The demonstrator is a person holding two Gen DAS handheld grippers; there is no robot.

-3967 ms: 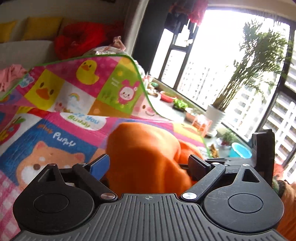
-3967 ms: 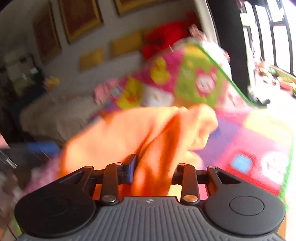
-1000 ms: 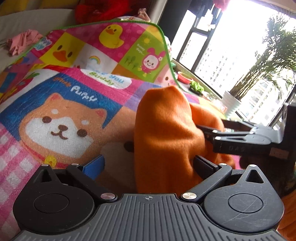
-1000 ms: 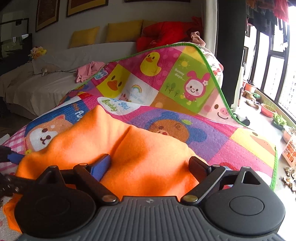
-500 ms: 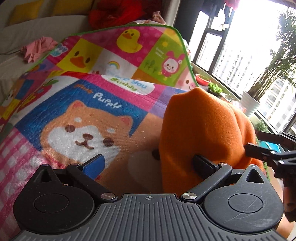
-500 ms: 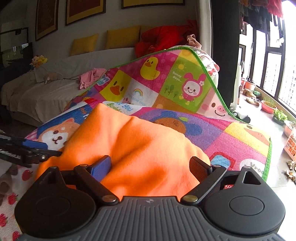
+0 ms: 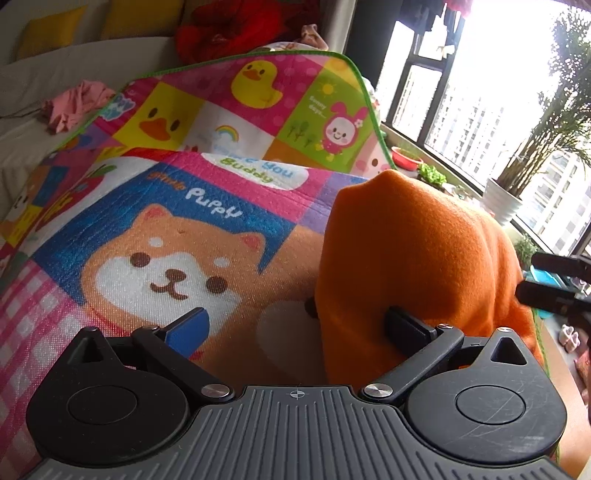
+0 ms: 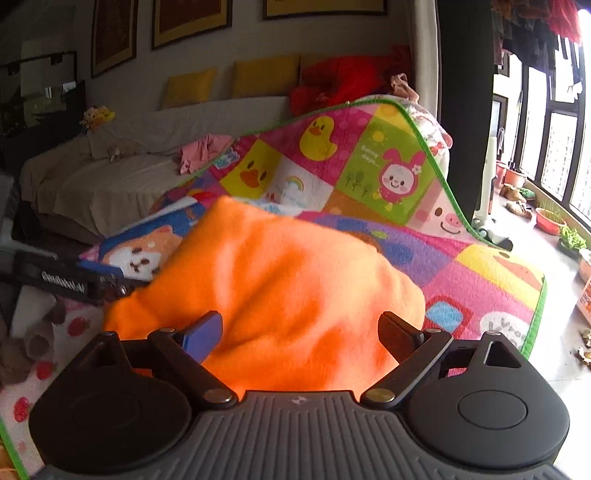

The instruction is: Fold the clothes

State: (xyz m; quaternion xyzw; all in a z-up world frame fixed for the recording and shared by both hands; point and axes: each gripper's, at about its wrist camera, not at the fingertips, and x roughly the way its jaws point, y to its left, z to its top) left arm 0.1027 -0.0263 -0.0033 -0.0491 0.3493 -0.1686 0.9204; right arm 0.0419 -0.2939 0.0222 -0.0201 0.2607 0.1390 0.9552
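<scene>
Both the left gripper (image 7: 295,325) and right gripper (image 8: 300,334) stood wide open, gripping nothing, around the orange garment (image 8: 280,295) on the play mat (image 7: 110,258), whose green edge (image 8: 533,321) lay near.

Daylight is pouring through tall black-framed windows (image 8: 554,147) onto a pale floor (image 8: 532,236), while yellow cushions (image 8: 264,75) are lining a cream sofa (image 8: 110,177) beneath framed pictures (image 8: 192,22).

We lose the orange fleece garment's (image 8: 280,295) near edge behind the right gripper's (image 8: 299,334) body; its surface looks blurred.
</scene>
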